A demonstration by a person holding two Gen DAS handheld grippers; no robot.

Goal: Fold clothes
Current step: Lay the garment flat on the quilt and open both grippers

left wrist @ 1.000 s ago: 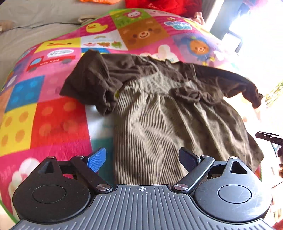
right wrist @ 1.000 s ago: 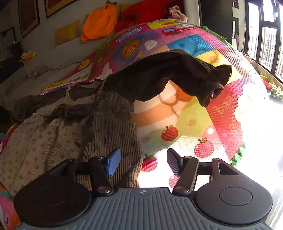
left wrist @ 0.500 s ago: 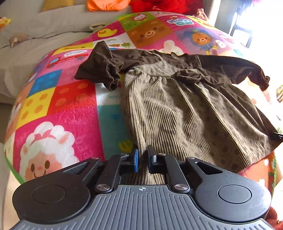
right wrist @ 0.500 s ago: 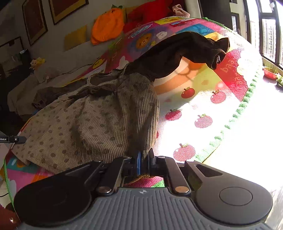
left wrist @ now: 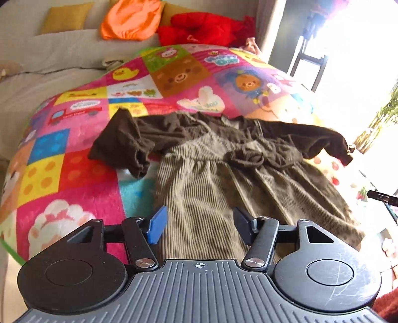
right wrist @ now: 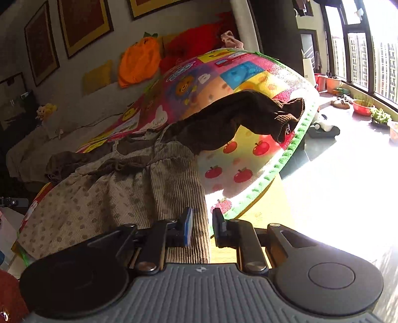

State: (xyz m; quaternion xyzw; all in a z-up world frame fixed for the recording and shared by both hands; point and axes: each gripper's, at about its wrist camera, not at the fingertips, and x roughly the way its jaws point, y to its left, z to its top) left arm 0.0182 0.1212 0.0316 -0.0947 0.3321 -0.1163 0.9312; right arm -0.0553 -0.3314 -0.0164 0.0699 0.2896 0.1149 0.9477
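One corduroy dress lies flat on the patchwork play mat, its two dark sleeves spread out. The mat's lettering is too blurred to read, bar perhaps a "B". The left gripper has just been opening; its jaws are apart over the hem, empty. The right gripper has also been opening, narrowly apart, with the hem's edge between the pads, seemingly loose. Glare hides the floor on the right.

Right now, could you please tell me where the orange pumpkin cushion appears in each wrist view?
Left wrist: the orange pumpkin cushion lies at the top, left of centre, on the grey sofa.
Right wrist: it sits upper left of centre, below the framed pictures.
Shared landmark: the red plush just to its right.
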